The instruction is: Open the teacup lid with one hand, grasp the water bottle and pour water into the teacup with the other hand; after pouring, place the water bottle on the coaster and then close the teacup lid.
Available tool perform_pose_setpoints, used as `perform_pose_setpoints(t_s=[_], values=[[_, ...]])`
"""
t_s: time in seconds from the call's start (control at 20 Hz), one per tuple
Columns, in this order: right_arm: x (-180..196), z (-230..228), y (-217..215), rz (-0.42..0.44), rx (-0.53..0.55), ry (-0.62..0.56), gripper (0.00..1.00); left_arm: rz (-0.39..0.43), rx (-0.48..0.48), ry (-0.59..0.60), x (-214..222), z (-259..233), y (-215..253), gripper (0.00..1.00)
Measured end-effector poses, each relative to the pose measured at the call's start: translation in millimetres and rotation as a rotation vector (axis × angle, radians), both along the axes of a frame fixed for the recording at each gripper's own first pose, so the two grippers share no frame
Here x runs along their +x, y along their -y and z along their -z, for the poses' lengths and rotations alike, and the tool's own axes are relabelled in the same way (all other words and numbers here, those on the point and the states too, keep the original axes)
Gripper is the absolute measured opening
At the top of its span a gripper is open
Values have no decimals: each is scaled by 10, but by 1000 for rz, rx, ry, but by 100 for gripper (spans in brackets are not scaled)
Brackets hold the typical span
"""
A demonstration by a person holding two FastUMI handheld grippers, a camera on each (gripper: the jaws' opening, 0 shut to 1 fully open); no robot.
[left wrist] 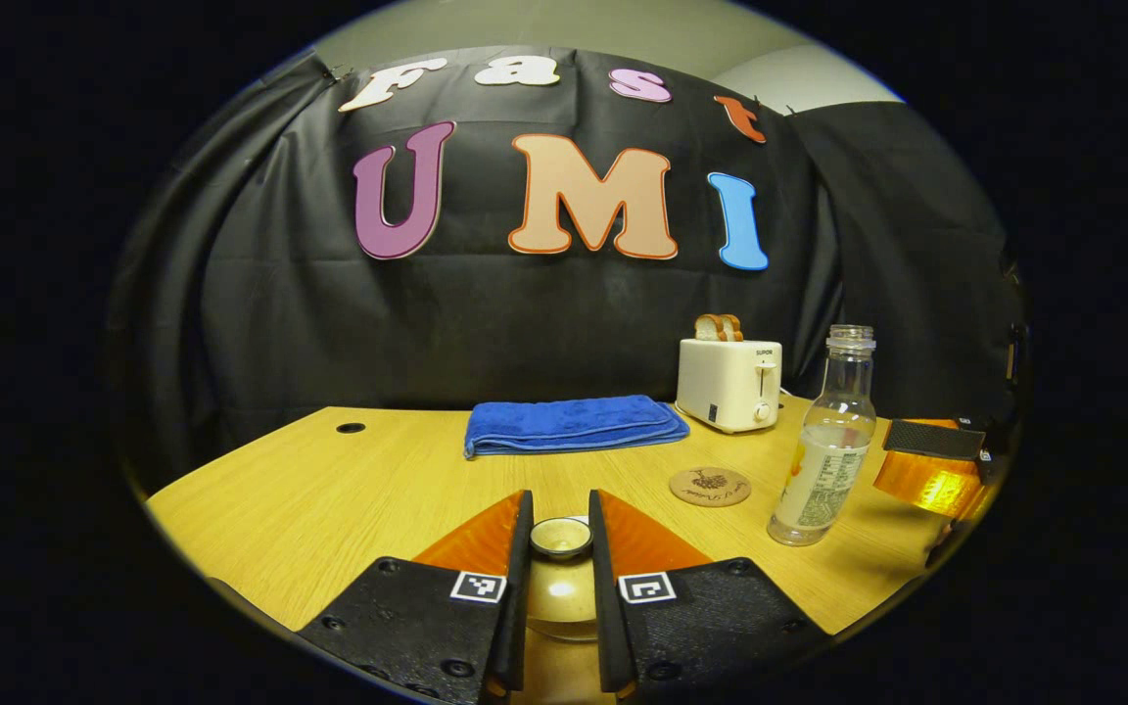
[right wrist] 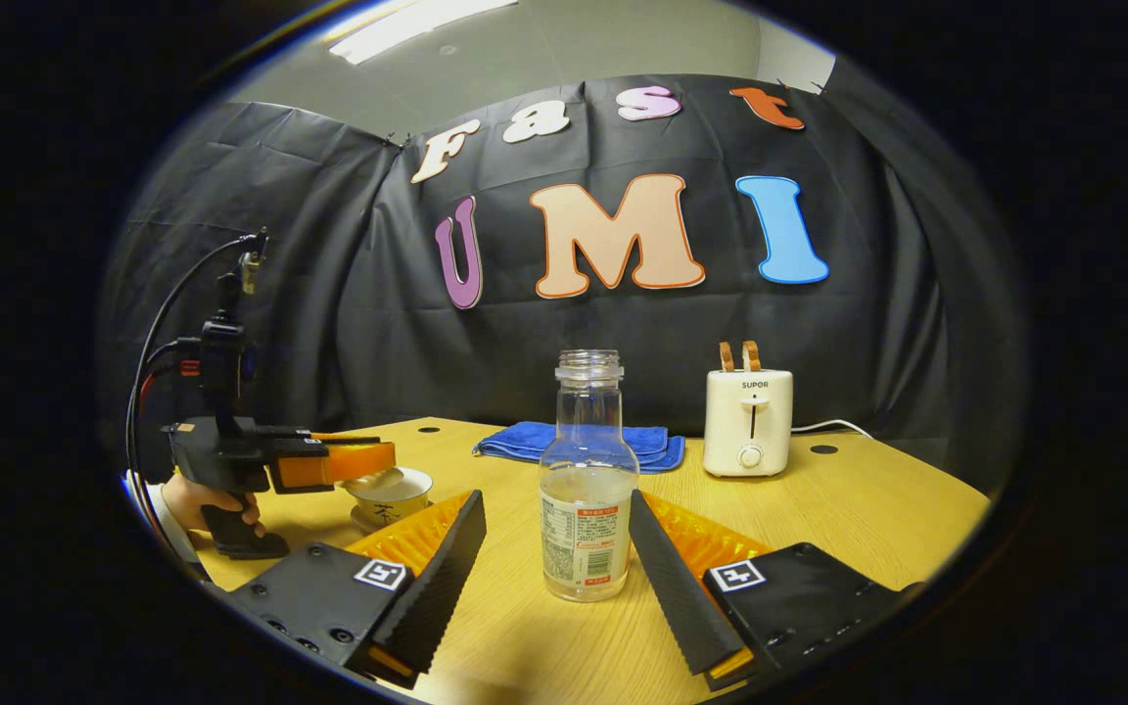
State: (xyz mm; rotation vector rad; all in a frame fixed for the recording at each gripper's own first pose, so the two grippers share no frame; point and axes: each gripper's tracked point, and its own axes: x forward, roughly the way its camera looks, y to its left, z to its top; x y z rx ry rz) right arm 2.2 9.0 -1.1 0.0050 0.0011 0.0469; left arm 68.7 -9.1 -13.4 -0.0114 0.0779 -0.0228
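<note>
My left gripper (left wrist: pixel 561 548) brackets the lid (left wrist: pixel 561 537) knob of the cup (right wrist: pixel 390 494), fingers close on either side; I cannot tell whether they press it. My right gripper (right wrist: pixel 554 548) is spread wide, with the bottle (right wrist: pixel 587 480) upright between its fingers, untouched. The bottle is uncapped, a little water inside, its label too small to read. The coaster (left wrist: pixel 710 486) lies just beside it on the table (left wrist: pixel 329 490). Behind, the toaster (right wrist: pixel 748 421) reads SUPOR, next to a blue towel (left wrist: pixel 572 423).

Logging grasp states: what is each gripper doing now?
Left gripper: shut on the round teacup lid knob.
Right gripper: open, straddling the clear glass water bottle.
</note>
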Motion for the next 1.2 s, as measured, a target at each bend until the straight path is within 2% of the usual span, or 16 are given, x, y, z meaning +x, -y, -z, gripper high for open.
perform_pose_setpoints(t_s=[0.05,0.15,0.35,0.4,0.45,0.75,1.2], values=[[-4,1,5,1,0,0,95,-8,0,0,-20,1,-46,27],[5,0,17,8,0,-1,95,-26,-2,5,-64,-21,-147,27],[35,9,54,28,-1,-6,92,-64,3,30,-154,-49,-352,27],[53,15,61,33,-1,-8,96,-71,2,35,-176,-47,-409,27],[75,26,64,36,-1,-14,96,-80,5,32,-189,-43,-458,27],[296,272,96,48,-3,-165,95,-120,15,65,-338,-99,-676,27],[515,436,177,98,-17,-255,95,-153,20,83,-450,-99,-881,27]])
